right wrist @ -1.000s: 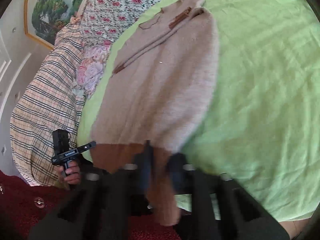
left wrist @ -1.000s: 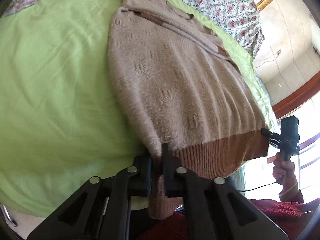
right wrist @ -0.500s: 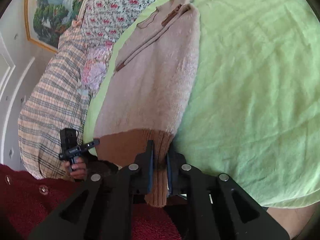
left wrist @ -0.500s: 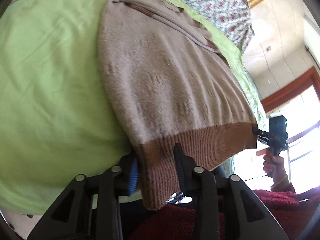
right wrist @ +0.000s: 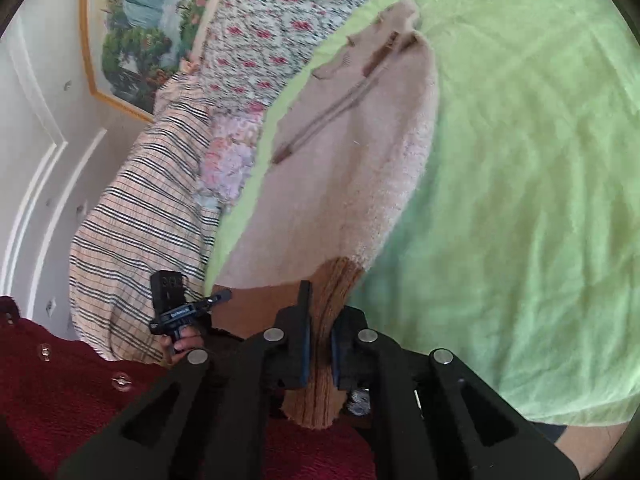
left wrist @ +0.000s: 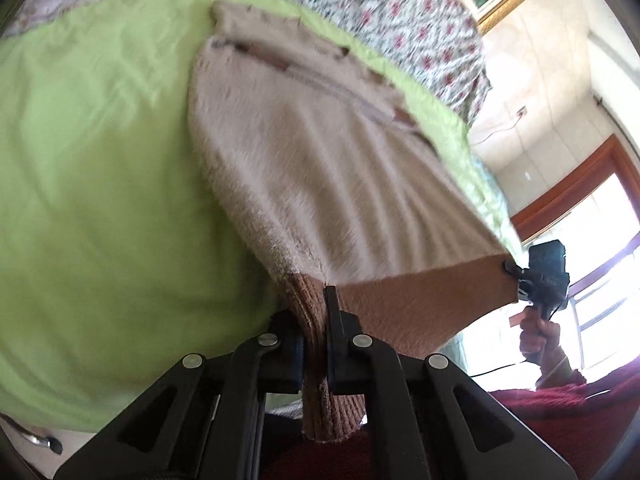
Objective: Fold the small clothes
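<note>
Left gripper: we have it clamped on the near-left corner of the sweater, on the brown ribbed hem, with rib fabric bunched between the pads and a tail hanging below them. Its jaws have just been closing again after a brief widening, with the hem between them throughout; half a second back the pads stood apart around the rib, now they pinch it tight, a re-grip deeper on the corner. Right gripper: also closed on the hem, at the opposite near corner, with a fold of rib squeezed between the pads and a flap dangling under.

Why held so: we judge that both corners are taken so the hem stretches taut between the two hands and lifts off the bed's near edge, ready to carry toward the collar for a bottom-to-top fold. The sleeves already lie folded in along the body, so the sweater is a narrow strip.

Where it is: the sweater lies lengthwise on the green sheet, collar toward the far edge near the floral bedding, hem at the near edge over the person's red garment. A plaid cover lies beside the sheet in the right view.

Change: versus a second ago the hem line looks straighter and tighter between the grippers, and the body is ridged with pull lines. The right grip looks the same as half a second ago.
</note>
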Demonstrator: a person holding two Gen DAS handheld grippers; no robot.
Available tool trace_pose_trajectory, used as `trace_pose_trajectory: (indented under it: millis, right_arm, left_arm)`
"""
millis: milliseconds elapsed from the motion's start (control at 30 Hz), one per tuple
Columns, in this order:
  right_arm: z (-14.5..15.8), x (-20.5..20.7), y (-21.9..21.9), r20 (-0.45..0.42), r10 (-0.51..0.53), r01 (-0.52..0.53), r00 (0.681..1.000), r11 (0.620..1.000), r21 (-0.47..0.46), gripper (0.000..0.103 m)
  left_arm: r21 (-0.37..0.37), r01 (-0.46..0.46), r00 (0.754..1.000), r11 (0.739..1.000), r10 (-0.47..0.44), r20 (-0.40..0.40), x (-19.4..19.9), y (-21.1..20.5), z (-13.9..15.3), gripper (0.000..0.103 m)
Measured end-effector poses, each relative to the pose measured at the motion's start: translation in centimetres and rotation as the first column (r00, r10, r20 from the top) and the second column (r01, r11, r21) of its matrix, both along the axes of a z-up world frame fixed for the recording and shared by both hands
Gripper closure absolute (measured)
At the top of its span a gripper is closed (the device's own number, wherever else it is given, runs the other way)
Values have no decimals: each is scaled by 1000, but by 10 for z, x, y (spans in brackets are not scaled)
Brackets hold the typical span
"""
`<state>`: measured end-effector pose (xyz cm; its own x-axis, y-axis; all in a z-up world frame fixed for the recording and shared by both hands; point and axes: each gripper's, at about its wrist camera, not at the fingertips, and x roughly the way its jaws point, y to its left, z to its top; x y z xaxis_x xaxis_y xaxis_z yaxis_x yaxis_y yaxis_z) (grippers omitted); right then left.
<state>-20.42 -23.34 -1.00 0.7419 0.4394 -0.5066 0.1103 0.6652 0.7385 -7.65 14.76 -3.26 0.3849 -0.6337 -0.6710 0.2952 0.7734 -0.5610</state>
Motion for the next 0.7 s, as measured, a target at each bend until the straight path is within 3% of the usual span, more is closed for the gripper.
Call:
trace_pose_trajectory:
  millis: [167,333,467,700]
  right_arm:
    - [39,28,-5,124,4,-3,992,1000,-3,95]
    - [75,78,-35,208,-33,43,978,998,-43,95]
    - [86,138,-70,200,-89,108,976,991,-82,95]
    - [74,255,-133,87,-196,207,977,967,-147,95]
  left_arm:
    - [-70,-20,995,997,27,101,21,3,43,98]
    - [-114,-66,967,991,91,237,75,6,91,98]
    - [-120,-119,939,986,151,310,146,3,117,98]
    - [-65,-167,944,984,179,277,282,-21,112,98]
